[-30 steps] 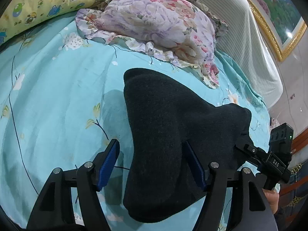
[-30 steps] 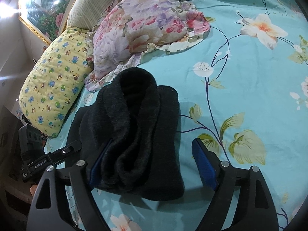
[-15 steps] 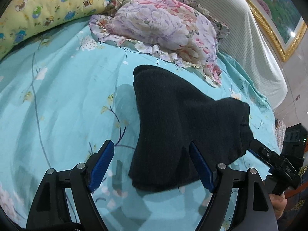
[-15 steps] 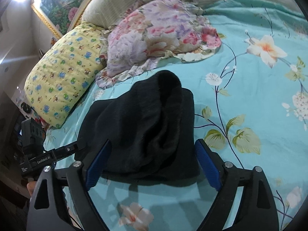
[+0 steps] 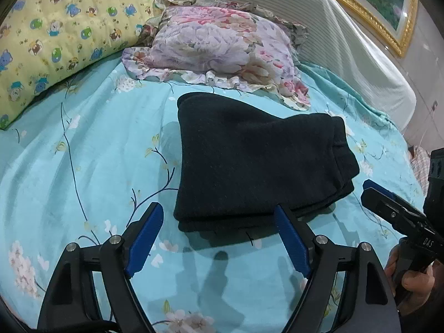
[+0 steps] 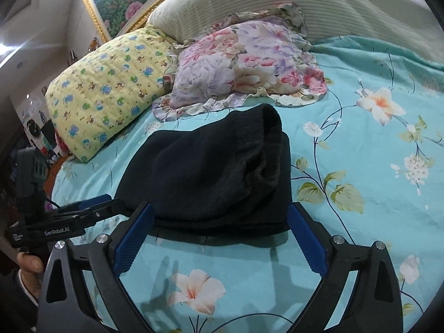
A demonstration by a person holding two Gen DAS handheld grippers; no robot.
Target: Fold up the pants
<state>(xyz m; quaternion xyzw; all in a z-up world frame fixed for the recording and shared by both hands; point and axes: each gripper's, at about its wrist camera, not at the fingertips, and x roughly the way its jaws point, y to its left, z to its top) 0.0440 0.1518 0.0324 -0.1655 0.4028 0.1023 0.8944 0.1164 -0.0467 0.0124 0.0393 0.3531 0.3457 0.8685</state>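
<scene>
Black pants (image 5: pixel 249 161) sit folded in a thick bundle on the teal bedsheet (image 5: pixel 83 152), near the floral pillow (image 5: pixel 222 52). Left gripper (image 5: pixel 219 238) & right gripper (image 6: pixel 219 238): jaws just opened, spread, nothing between. Risk: top layer looks puffy w/ 1 loose rolled edge, may slump open; a fingertip snag would drag it.

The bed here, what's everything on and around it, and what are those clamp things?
pants: one, black, folded, lying mid-bed, held by neither tool
bedsheet: one, turquoise with flowers, under the pants
floral pillow: one, pink and lilac, behind the pants
yellow pillow: one, cartoon animals, beside the floral pillow
headboard: one, cream, ribbed, behind the pillows
framed painting: one, gold frame, on the wall
left tool: one, black with blue pads, open, nothing between them
right tool: one, same, open
hand: gripping the right tool's handle
</scene>
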